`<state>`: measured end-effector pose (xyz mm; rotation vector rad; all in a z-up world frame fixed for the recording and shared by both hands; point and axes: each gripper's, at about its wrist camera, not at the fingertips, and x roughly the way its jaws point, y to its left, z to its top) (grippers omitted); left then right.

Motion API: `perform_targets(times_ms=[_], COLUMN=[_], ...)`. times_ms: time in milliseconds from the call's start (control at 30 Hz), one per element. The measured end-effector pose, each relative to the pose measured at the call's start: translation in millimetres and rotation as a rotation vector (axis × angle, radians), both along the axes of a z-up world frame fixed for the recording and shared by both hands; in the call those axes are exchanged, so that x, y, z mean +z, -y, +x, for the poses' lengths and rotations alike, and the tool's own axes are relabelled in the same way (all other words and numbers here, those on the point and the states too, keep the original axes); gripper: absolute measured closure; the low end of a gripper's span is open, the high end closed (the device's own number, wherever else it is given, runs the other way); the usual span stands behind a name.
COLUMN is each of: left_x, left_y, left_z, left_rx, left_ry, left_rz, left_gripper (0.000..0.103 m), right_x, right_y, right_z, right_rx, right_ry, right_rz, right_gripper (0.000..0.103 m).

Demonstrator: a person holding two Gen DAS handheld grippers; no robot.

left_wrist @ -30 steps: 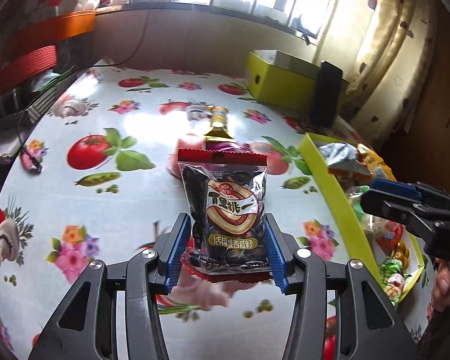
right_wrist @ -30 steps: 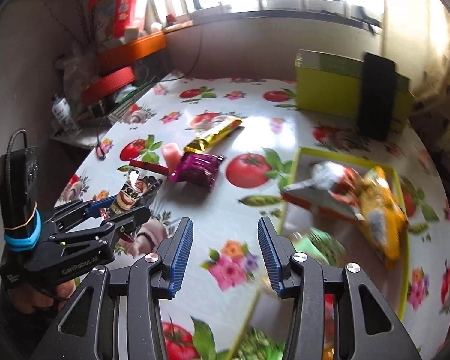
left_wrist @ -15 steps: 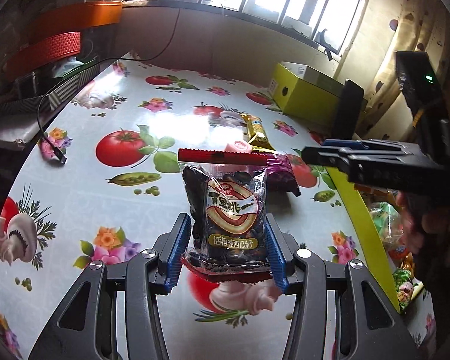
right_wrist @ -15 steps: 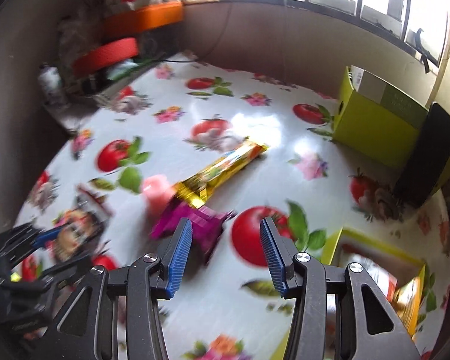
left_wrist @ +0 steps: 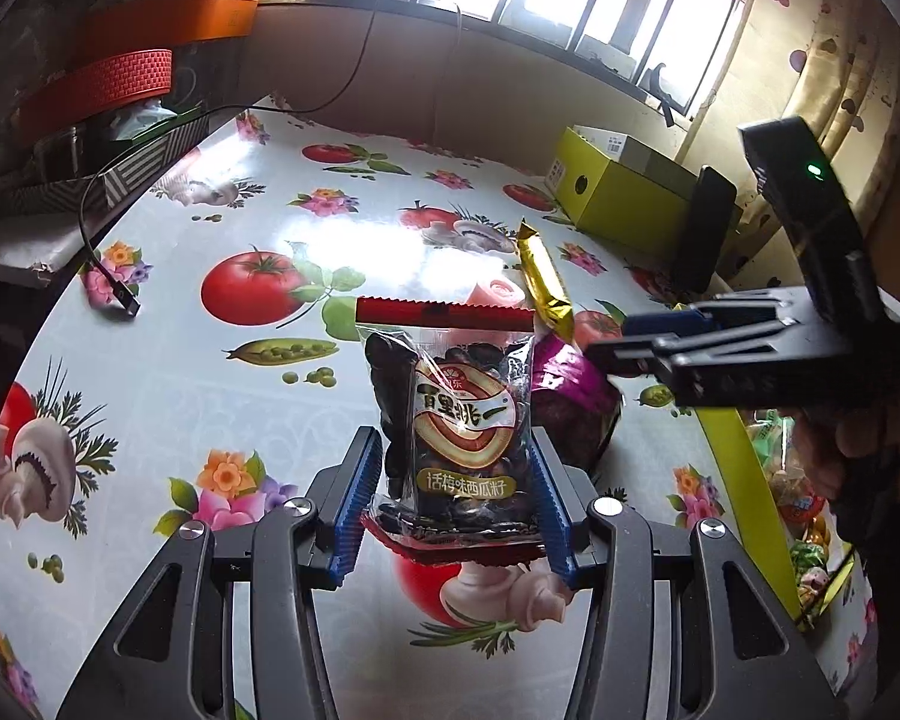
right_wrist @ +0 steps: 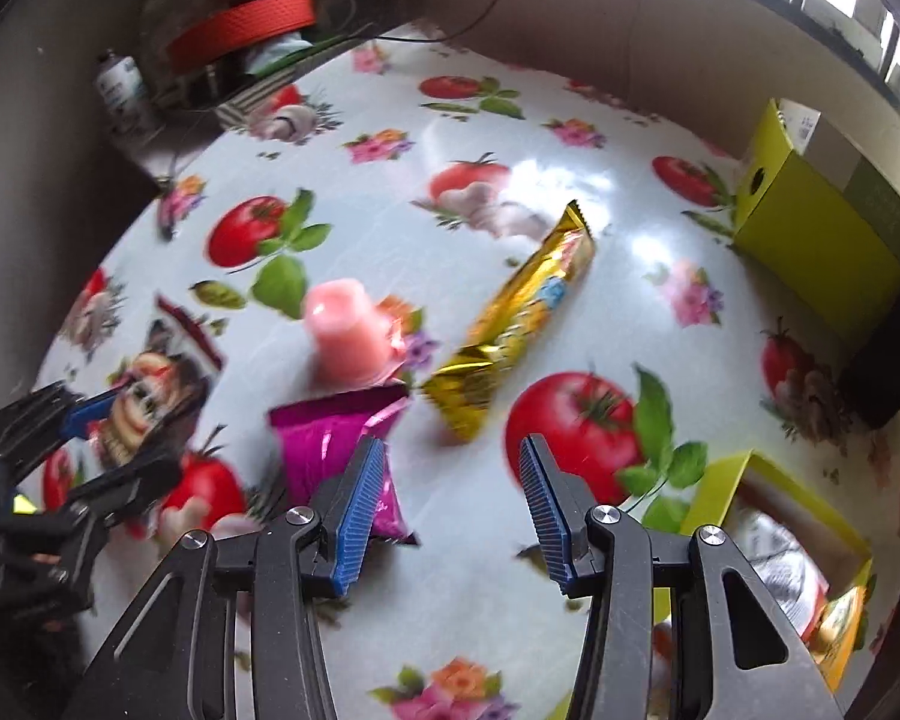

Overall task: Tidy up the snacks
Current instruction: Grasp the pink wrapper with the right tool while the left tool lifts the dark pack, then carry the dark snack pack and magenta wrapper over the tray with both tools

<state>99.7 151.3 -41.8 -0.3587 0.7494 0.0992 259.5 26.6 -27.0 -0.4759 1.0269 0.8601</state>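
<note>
Left wrist: seed packet (left_wrist: 456, 420) upright in left tool (left_wrist: 453, 498).

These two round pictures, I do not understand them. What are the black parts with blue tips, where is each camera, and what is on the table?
No robot here: a person holds one hand tool in each hand, each ending in a two-fingered claw with a wide-angle camera looking along its fingers. The left picture is from the left claw, which is shut on a seed packet. The right picture is from the right claw, open and empty above the table. On the flowered cloth lie a gold bar, a purple packet and a pink jelly cup. At the right stands a yellow tray with snacks.
</note>
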Motion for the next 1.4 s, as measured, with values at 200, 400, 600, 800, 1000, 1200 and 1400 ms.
perform_targets(times_ms=[200,400,600,800,1000,1200,1400], left_x=[3.2,6.4,6.5,7.0,17.0,29.4,42.7], left_y=[-1.8,-5.0,-5.5,-2.3,6.1,23.2,47.6], left_z=[-6.1,-11.8,-13.4,-13.9,-19.6,-28.0,-38.7], left_rx=[0.016,0.033,0.034,0.031,0.022,-0.001,-0.032], left_ry=[0.009,0.013,0.007,0.003,0.018,0.033,0.044], left_rz=[0.003,0.007,0.01,0.01,0.017,0.027,0.046], left_gripper=[0.054,0.054,0.054,0.054,0.054,0.054,0.054], right_x=[9.4,-2.0,-18.1,-10.0,10.9,27.6,37.8], right_y=[8.6,-12.2,-20.6,-12.1,13.0,45.5,75.9], right_z=[-22.4,-41.0,-40.5,-50.1,-65.0,-89.4,-113.0], right_rx=[-0.005,0.022,0.009,-0.001,-0.037,-0.072,-0.111], right_ry=[-0.016,-0.001,0.013,0.062,0.078,0.092,0.106], right_rz=[0.094,0.075,0.037,0.057,0.131,0.203,0.256], right_gripper=[0.056,0.056,0.073,0.075,0.075,0.075,0.075])
